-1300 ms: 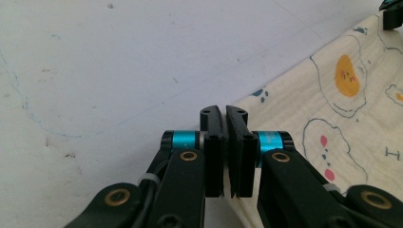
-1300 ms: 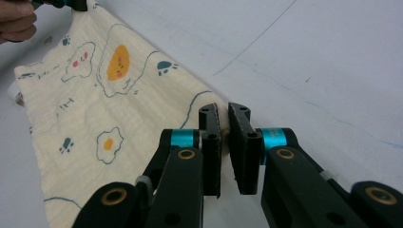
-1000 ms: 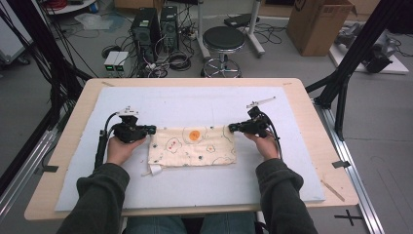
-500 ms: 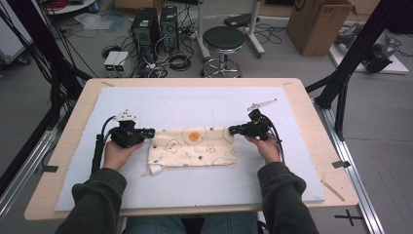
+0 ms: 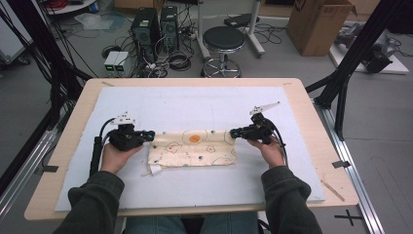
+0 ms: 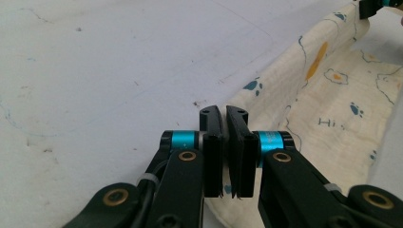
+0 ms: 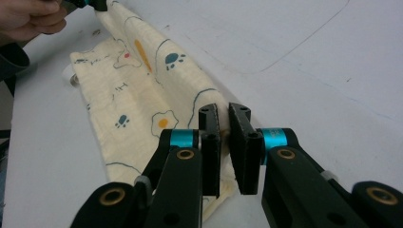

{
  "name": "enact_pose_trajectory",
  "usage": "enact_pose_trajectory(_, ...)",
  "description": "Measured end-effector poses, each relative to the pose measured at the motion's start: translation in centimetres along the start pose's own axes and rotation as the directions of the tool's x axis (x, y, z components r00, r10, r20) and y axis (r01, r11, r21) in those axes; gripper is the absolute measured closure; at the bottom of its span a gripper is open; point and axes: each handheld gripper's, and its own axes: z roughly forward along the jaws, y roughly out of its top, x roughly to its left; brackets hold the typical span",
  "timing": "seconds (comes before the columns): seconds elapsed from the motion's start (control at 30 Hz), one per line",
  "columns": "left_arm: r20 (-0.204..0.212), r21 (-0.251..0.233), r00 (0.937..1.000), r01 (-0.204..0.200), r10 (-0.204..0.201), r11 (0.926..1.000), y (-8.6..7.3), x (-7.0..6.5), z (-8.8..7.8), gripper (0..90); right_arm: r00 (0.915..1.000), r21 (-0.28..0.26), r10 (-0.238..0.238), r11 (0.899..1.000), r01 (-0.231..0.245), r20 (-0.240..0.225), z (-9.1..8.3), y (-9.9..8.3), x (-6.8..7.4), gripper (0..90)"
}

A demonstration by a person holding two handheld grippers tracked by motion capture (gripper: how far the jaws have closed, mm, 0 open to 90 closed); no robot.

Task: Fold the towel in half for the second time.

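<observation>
Looking down in the high view, a cream printed cloth (image 5: 192, 148) is seen lying on a white mat (image 5: 195, 107) that covers the wooden table (image 5: 311, 105). The cloth is stretched sideways between the two grippers, with its far edge drawn taut. The left gripper (image 5: 150, 136) is held at the cloth's far left corner, and the right gripper (image 5: 235, 132) at its far right corner. Both are gripped by hands with dark sleeves (image 5: 92, 200). A stool (image 5: 223, 41) and a cardboard box (image 5: 319, 24) are noted on the floor beyond the table.

In the left gripper view, the left gripper (image 6: 225, 118) is seen with its jaws clenched, a thin slit between the pads, and cloth (image 6: 332, 104) is pinched at their base. The cloth runs away to the upper right, where the other gripper's tip is met at the frame corner.

In the right gripper view, the right gripper (image 7: 223, 116) is seen clamped on the cloth's (image 7: 142, 90) rolled edge, fabric visible between the pads. The cloth runs to the upper left, where the person's other hand (image 7: 28, 19) is seen.
</observation>
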Motion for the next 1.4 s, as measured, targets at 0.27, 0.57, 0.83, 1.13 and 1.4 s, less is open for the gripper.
enact_pose_trajectory(0.27, 0.012, 0.006, 0.9999, -0.003, 0.003, 1.0000, -0.7, -0.4, -0.3, 84.4, 0.9995, 0.001, -0.030, 1.000, 0.030, -0.010, -0.1, -0.2, 0.9, 83.0)
enact_pose_trajectory(0.57, 0.026, 0.002, 0.9995, -0.017, 0.017, 0.9999, -1.4, -1.0, -0.8, 84.0, 0.9986, 0.010, -0.043, 0.999, 0.043, -0.030, -0.2, -1.2, 1.5, 82.6)
enact_pose_trajectory(0.83, 0.043, 0.031, 0.9984, -0.038, 0.036, 0.9988, -2.2, -1.7, -1.0, 84.0, 0.9984, 0.029, -0.044, 0.999, 0.045, -0.036, -0.1, -2.4, 2.0, 82.1)
enact_pose_trajectory(1.13, 0.064, 0.065, 0.9941, -0.091, 0.087, 0.9937, -2.3, -2.7, -1.5, 83.6, 0.9960, 0.029, -0.082, 0.996, 0.083, -0.036, -0.4, -3.0, 2.9, 81.7)
enact_pose_trajectory(1.4, 0.069, 0.076, 0.9929, -0.102, 0.097, 0.9918, -2.9, -3.2, -1.9, 81.8, 0.9955, 0.043, -0.090, 0.995, 0.091, -0.031, -0.6, -3.7, 3.3, 81.3)
